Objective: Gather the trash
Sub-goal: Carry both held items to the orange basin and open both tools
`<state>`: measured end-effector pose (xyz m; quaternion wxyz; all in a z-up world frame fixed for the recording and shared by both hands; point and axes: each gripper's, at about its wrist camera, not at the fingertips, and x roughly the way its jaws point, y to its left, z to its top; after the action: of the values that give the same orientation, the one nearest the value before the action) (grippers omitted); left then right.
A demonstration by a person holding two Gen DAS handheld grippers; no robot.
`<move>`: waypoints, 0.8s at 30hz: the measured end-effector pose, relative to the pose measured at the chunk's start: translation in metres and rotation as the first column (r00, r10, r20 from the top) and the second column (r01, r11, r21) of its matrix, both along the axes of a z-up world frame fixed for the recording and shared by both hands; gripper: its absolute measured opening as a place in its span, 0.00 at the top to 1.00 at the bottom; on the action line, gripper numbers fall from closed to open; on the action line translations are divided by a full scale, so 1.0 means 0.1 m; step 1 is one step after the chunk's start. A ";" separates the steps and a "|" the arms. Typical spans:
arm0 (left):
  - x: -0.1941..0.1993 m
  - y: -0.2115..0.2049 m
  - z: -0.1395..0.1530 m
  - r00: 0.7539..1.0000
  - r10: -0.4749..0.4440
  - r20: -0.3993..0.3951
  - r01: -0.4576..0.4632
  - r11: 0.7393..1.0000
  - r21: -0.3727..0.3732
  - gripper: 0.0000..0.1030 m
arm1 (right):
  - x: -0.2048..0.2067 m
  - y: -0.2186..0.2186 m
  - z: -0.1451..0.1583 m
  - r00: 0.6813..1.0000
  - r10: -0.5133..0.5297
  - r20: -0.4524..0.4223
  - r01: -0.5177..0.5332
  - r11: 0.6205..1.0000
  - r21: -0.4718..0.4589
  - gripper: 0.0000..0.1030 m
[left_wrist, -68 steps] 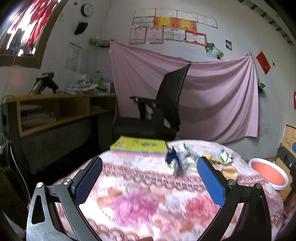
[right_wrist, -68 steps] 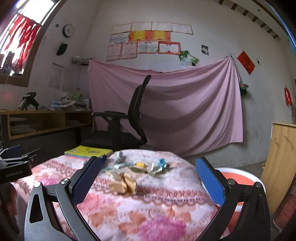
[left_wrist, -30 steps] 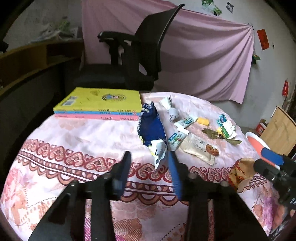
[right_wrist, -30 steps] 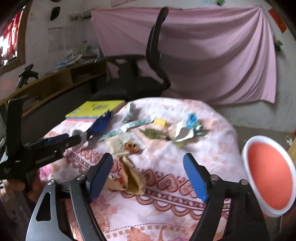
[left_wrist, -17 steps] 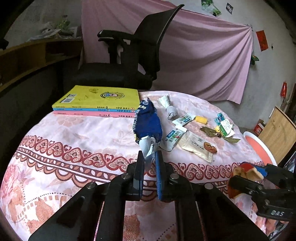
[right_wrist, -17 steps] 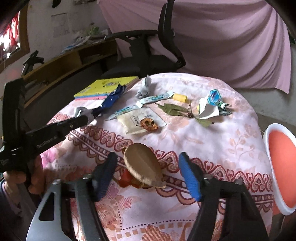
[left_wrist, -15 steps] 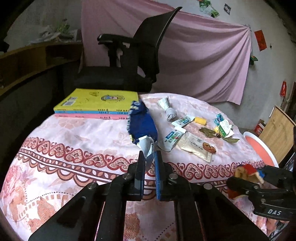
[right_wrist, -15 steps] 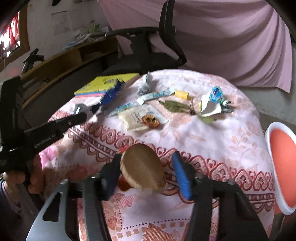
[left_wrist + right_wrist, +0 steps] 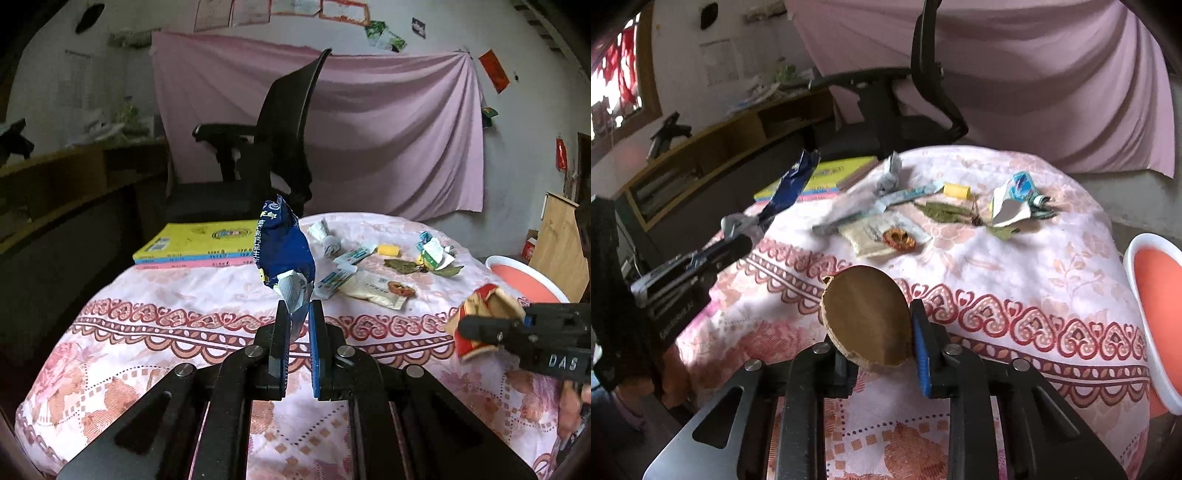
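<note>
Currently, two pieces in hand, most litter not yet collected.

Left tongs [image 9: 296,317]: clamped on the white end of the blue snack wrapper [image 9: 282,247], which stands up clear of the worktop [image 9: 177,332].
Right tongs [image 9: 877,332]: jaws closing onto the flattened paper cup [image 9: 866,317] between them; pads already pressing it (red and tan side shows in the left view).
Left on the worktop: grey twisted wrapper [image 9: 889,177], long sachet [image 9: 908,194], yellow piece [image 9: 956,191], dry leaves [image 9: 945,211], biscuit packet [image 9: 882,234], crumpled blue-white carton [image 9: 1015,201].
Not litter: stack of books [image 9: 199,245] at the far edge.
Bin: orange tub [image 9: 1156,291] beside the worktop, right side (likely drop point, a judgement).
Progress: early; nothing seen in the tub, both held pieces not yet dropped.
</note>
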<state>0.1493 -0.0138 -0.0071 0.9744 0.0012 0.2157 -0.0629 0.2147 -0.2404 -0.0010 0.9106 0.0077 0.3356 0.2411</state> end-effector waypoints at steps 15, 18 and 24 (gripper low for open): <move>-0.40 -0.58 0.53 0.952 -0.081 0.295 0.057 0.995 0.088 0.93 | -0.37 -0.60 0.54 0.926 -0.184 0.329 0.136 0.977 0.166 0.79; -0.38 -0.81 0.64 0.940 -0.134 0.314 0.111 0.990 0.089 0.93 | -0.44 -0.81 0.63 0.883 -0.257 0.394 0.201 0.963 0.179 0.79; -0.21 -1.48 0.82 0.915 -0.274 0.295 0.266 0.962 0.067 0.93 | -0.45 -1.37 0.68 0.792 -0.427 0.437 0.361 0.904 0.230 0.78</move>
<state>0.1282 -0.1621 0.0751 0.9777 0.0527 0.0631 -0.1930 0.1701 -0.3773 0.0672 0.9921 0.0791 0.0750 0.0619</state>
